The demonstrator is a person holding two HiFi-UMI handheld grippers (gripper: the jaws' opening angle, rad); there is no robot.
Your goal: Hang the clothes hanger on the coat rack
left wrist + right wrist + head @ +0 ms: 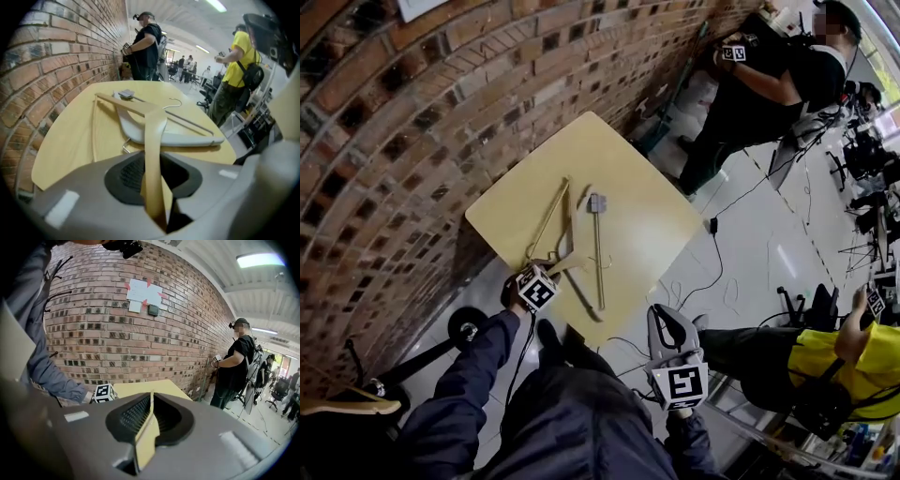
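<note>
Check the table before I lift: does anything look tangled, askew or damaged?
Nothing looks damaged, but the hangers overlap. The wooden hanger, whose arm runs between the jaws of the left gripper, lies crossed on top of a pale grey hanger. Lifting the wooden one may drag the grey one along.
</note>
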